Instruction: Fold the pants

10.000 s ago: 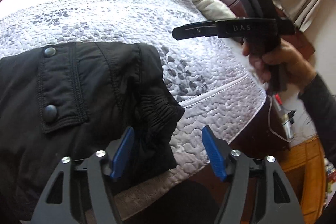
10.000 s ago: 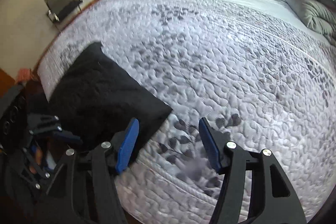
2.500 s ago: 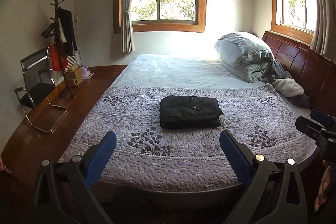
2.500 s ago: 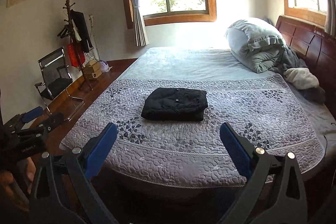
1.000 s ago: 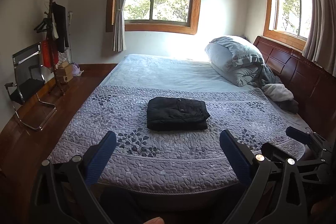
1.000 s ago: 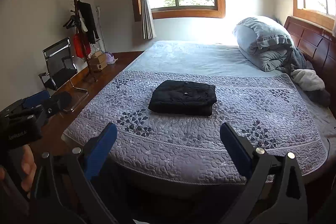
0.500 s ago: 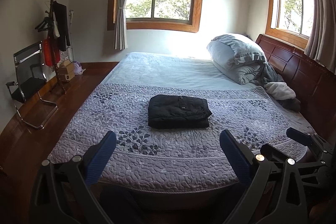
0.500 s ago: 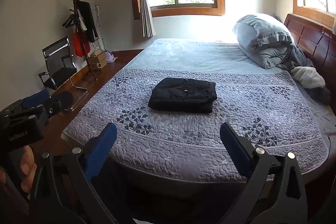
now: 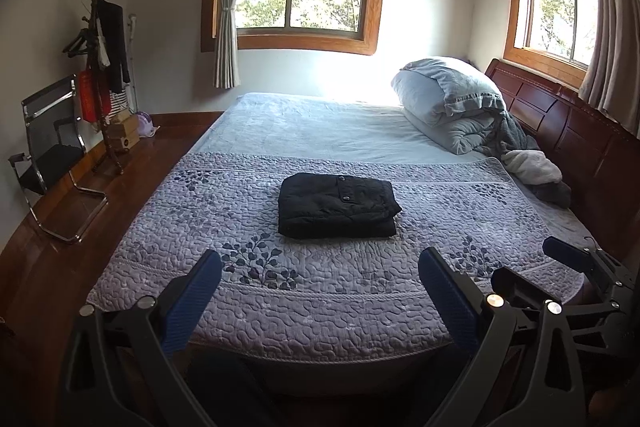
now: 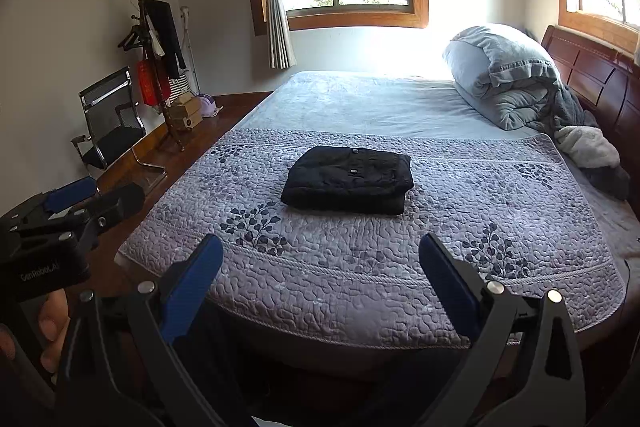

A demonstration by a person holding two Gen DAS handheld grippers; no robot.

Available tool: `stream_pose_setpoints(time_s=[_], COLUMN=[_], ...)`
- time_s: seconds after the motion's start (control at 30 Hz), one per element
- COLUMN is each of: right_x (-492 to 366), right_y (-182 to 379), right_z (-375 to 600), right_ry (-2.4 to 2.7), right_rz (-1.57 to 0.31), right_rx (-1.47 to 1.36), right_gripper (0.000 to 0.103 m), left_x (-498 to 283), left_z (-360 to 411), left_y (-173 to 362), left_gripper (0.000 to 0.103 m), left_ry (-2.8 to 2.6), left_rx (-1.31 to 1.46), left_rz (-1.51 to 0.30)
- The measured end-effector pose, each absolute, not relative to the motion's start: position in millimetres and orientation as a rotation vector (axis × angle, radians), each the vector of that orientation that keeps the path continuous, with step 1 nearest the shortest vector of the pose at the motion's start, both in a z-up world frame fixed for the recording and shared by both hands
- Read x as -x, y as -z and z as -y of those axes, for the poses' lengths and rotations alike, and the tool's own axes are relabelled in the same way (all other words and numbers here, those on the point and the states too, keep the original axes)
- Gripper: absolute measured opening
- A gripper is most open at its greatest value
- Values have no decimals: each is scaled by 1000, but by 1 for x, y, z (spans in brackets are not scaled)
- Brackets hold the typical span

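a: on the bed [image 9: 360, 131], what fills the view, largest first?

b: the quilted purple coverlet [image 9: 320, 283] spans the near half. a rolled grey duvet [image 9: 448, 99] sits far right by the headboard [image 9: 580, 135]. the black pants [image 9: 338, 205] lie mid-coverlet, a compact squared stack with snap buttons up.

a: and the tongs?

b: the left gripper [image 9: 320, 291] hangs at the near edge of the bed, jaws spread wide, holding nothing. the right gripper [image 10: 320, 275] is the same: blue pads apart, empty, well apart from the pants.

a: which step is this?

b: i judge the folding is done; both tools are clear of the stack. the next move likely calls for nothing beyond leaving it alone, or squaring an edge if the lower right corner looks loose.

a: any containers?

b: only small cardboard boxes [image 10: 184, 115] far left by the coat rack [image 10: 152, 47]; their contents can't be seen.
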State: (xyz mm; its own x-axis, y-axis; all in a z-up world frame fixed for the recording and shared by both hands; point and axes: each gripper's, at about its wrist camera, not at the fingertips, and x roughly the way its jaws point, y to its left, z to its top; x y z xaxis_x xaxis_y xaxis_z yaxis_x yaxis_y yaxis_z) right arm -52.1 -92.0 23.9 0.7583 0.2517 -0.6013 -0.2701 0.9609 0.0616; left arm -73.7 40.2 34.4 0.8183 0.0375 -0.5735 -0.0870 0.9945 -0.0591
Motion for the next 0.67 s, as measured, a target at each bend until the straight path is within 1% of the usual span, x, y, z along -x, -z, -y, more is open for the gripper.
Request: stream_pose_setpoints(time_s=[0.67], right_x=[49], right_y=[-20], right_z=[95], right_ry=[-276], right_rz=[-654], right_rx=[26], right_gripper=[98], left_x=[69], left_z=[-49], left_y=[-34], left_gripper=[99], left_ry=[-30], left_rx=[119], left_rz=[-617])
